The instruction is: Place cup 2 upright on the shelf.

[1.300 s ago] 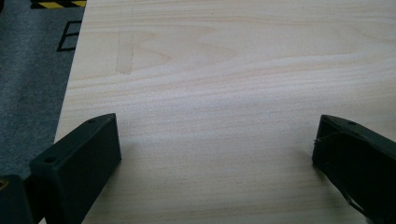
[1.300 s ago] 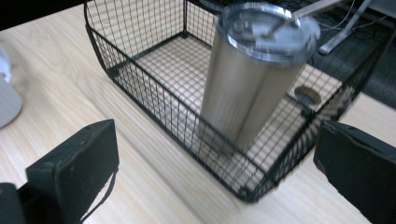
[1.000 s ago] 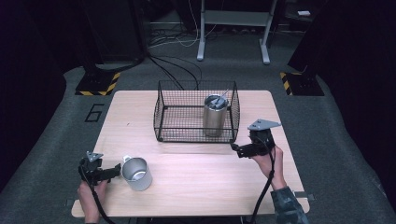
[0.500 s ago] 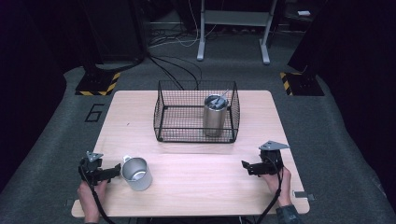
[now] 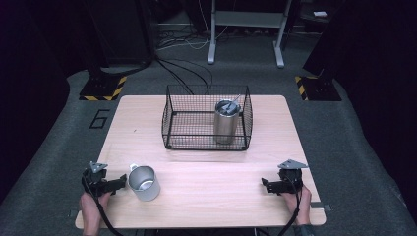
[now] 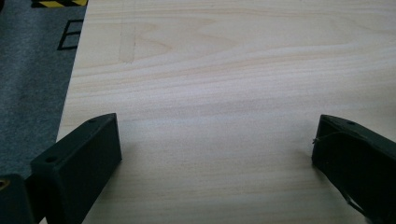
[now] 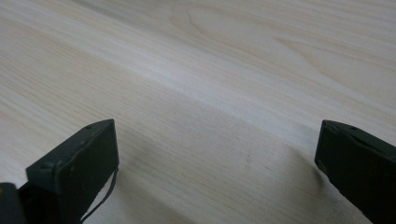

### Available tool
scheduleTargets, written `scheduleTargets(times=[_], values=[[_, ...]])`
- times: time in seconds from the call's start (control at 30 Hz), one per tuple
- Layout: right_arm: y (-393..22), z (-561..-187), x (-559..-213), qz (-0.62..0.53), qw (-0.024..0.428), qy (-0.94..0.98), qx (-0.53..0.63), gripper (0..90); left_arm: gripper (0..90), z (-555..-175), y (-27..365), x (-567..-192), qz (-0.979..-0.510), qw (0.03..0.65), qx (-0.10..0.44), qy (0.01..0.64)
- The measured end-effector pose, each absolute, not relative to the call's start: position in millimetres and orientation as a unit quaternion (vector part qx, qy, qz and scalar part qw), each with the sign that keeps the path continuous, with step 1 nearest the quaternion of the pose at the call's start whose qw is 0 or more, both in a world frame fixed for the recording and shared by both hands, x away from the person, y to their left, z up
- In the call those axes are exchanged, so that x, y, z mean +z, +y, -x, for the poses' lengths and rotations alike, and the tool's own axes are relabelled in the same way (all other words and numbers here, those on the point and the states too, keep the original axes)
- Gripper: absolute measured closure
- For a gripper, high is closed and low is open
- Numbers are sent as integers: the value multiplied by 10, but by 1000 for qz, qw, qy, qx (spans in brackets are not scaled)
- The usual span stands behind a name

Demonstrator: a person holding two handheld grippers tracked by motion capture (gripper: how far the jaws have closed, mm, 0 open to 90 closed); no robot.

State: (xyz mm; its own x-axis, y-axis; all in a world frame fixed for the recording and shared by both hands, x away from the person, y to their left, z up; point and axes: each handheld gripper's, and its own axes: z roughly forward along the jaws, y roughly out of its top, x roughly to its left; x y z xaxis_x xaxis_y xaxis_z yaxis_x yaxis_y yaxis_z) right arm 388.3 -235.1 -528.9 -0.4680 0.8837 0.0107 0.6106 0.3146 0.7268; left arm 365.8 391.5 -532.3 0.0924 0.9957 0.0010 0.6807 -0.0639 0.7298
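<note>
My left gripper (image 5: 118, 183) rests low at the near left corner of the table (image 5: 206, 196), jaws spread wide with only bare wood between them in its own view. Just ahead of its tips, toward the table's middle, stands the steel mug (image 5: 143, 183), upright with its mouth open to the top; from the high view I read the tips as just short of the mug's wall, though at that size I can't rule out a light touch. My right gripper (image 5: 265, 185) sits at the near right corner, well apart from the mug, jaws likewise spread over bare wood. Beyond both grippers, across a free stretch of table, stands the black wire basket (image 5: 169, 118), and inside it at its right end a tall steel tumbler (image 5: 226, 123) stands upright. Nothing lies between the left gripper and the mug.
</note>
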Motion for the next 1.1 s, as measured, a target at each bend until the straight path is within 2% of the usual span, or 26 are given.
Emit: scheduleTargets(times=[0.1,0.3,0.63,0.83,1.1], values=[[-2338,-3872,-5293,-469,215,789,334,0,74,-3609,3950,-5296,-679,296,263,618],[-2373,-3894,-5298,-468,196,794,335,0,1,-3467,4073,-5214,-662,344,253,616],[-2377,-3897,-5300,-465,198,795,335,0,0,-3180,4088,-4785,-661,427,250,564],[-2373,-3894,-5300,-466,197,794,336,0,0,-3053,3880,-4518,-674,464,249,518],[-2373,-3893,-5300,-466,198,794,336,0,0,-3026,3451,-4355,-724,459,243,453]])
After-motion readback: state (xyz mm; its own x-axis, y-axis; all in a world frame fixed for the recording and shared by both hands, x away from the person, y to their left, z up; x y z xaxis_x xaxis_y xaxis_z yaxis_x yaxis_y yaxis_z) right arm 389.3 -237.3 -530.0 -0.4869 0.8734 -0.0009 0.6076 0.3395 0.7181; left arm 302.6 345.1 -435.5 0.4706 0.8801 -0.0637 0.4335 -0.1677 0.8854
